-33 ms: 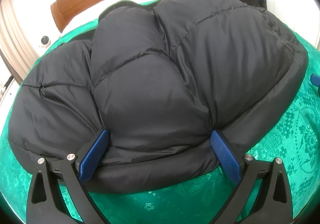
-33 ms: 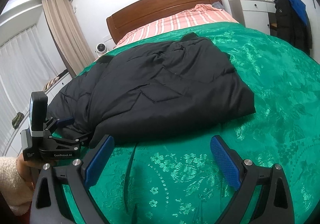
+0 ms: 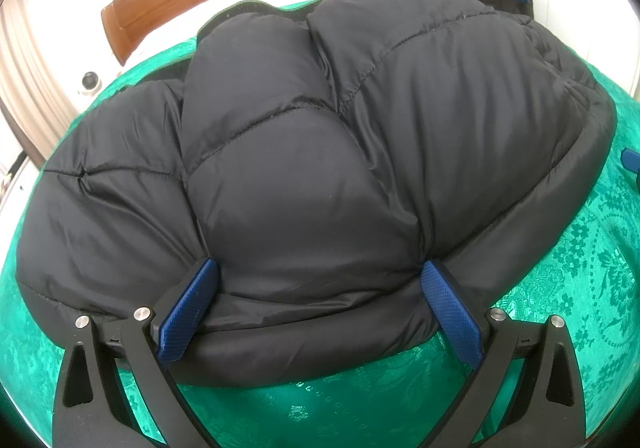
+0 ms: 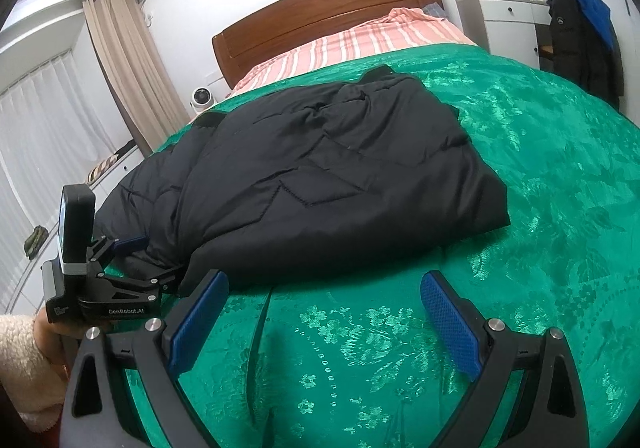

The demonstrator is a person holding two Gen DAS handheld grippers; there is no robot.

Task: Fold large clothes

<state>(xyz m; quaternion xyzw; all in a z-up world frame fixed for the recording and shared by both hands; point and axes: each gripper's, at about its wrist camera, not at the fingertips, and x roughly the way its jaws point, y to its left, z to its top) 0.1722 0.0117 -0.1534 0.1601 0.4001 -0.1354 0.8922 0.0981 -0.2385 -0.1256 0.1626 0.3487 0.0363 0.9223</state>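
The black puffer jacket (image 4: 320, 175) lies folded into a thick bundle on the green bedspread (image 4: 540, 207), roughly in the middle of the bed, its collar end pointing toward the wooden headboard (image 4: 320, 15). The left tongs (image 3: 320, 288) are spread wide and pushed straight into the near edge of that bundle: a quilted bulge swells between the two blue pads (image 3: 188, 312), one pad pressing into the fabric on each side. They straddle the padding without pinching it, and my guess is that they are there to pin or squeeze the springy down so the fold does not puff open again.

The right tongs (image 4: 324, 296) hang just short of the jacket's near edge, jaws spread, nothing but bedspread between them. The jacket's hem sits just ahead of them and a little to the left, touching neither pad. I take it this hand is waiting to grab the next edge or smooth the fold.

To the left of the right tongs, the body of the left one shows white lettering reading "GenRobot.AI". A dark coat with a blue lining (image 4: 580, 31) hangs far ahead to the right; a small pale mark sits on its chest, too small to read
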